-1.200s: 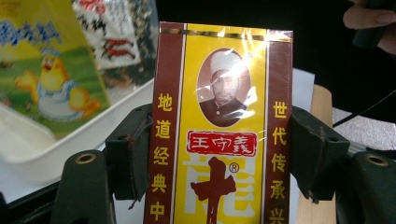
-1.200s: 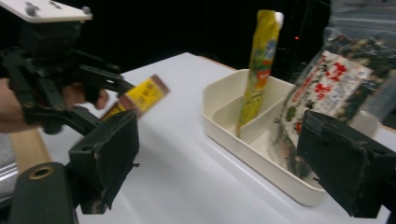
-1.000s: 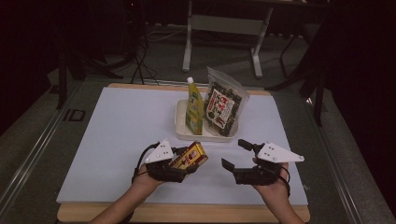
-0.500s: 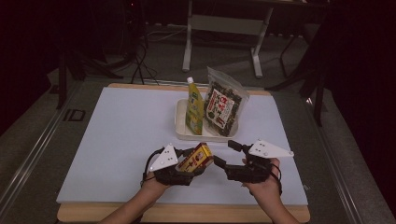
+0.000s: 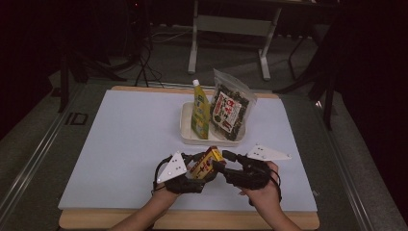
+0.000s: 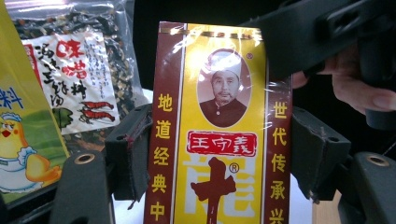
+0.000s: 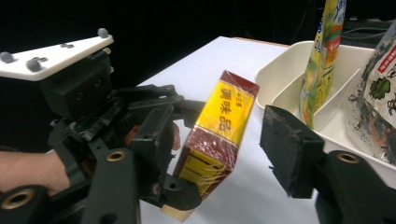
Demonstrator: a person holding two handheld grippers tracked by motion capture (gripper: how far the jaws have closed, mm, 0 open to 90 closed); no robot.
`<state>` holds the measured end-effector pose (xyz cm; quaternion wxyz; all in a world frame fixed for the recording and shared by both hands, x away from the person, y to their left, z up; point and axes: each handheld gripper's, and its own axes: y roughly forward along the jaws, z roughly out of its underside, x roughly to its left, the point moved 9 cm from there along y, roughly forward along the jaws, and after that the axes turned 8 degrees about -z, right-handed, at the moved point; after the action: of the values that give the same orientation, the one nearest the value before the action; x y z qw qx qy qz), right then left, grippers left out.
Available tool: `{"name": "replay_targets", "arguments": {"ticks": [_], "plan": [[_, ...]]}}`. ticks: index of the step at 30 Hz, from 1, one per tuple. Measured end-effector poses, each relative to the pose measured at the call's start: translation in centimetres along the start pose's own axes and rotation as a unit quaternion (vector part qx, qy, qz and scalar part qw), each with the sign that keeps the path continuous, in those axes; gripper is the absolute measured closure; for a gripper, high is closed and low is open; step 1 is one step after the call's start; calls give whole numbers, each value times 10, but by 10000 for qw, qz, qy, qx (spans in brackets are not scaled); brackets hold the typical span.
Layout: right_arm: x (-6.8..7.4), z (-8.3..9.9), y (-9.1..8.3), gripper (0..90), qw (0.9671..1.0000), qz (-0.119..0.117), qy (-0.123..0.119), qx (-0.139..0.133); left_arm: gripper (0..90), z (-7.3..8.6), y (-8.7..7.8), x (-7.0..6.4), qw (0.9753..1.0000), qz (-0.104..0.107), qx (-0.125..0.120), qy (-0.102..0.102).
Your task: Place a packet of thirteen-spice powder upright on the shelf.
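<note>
**Two grippers meet over the yellow-and-maroon box**

Low in the centre of the high view, the left gripper [image 5: 196, 169] has the seasoning box [image 5: 206, 163] pinched between its jaws, lifted and tilted off the white table [image 5: 120, 144]. In the left gripper view the box [image 6: 217, 135] stands upright in mid-frame, a black pad pressing each of its maroon side strips — a firm hold, the jaws closed to the box's width.

The right gripper [image 5: 226, 161] sits just beside it, its tips reaching in toward the box's right end. In the right gripper view its own jaws stand wide apart at the bottom of the frame, the box [image 7: 215, 135] between them but with a clear gap on the right-hand side — nothing held there. The left gripper [image 7: 159, 135] shows at the left of that frame, its grey plate above.

Toward the upper centre of the high view, a cream tray [image 5: 186, 130] rests on the table, well apart from the grippers. In it stand a yellow-green pouch [image 5: 200, 113] and, at its right, a clear bag of dark dried food [image 5: 230, 110].
</note>
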<state>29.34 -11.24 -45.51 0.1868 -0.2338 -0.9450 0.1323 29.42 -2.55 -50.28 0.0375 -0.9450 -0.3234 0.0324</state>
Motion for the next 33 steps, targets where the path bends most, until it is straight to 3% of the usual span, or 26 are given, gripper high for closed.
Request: {"name": "replay_targets", "arguments": {"ticks": [3,7,10,20,25,28,33], "plan": [[0,2,4,530,9999,21,104,114,308,0,1,0,9999,-85,-8,122],[2,4,7,599,9990,-78,366,264,304,3,2,1,9999,-137,40,76],[3,5,9,652,9982,7,502,340,294,5,4,2,9997,-218,129,-19],[7,1,10,677,9988,291,244,299,254,0,4,3,9994,-213,232,-153],[6,-2,10,678,9988,346,151,303,153,-3,4,4,9988,-194,345,-277],[5,-5,9,678,9986,436,91,286,132,-4,3,4,9988,-252,377,-193],[2,-10,8,677,9982,558,47,235,22,-3,0,5,9976,-300,608,-160]]}}
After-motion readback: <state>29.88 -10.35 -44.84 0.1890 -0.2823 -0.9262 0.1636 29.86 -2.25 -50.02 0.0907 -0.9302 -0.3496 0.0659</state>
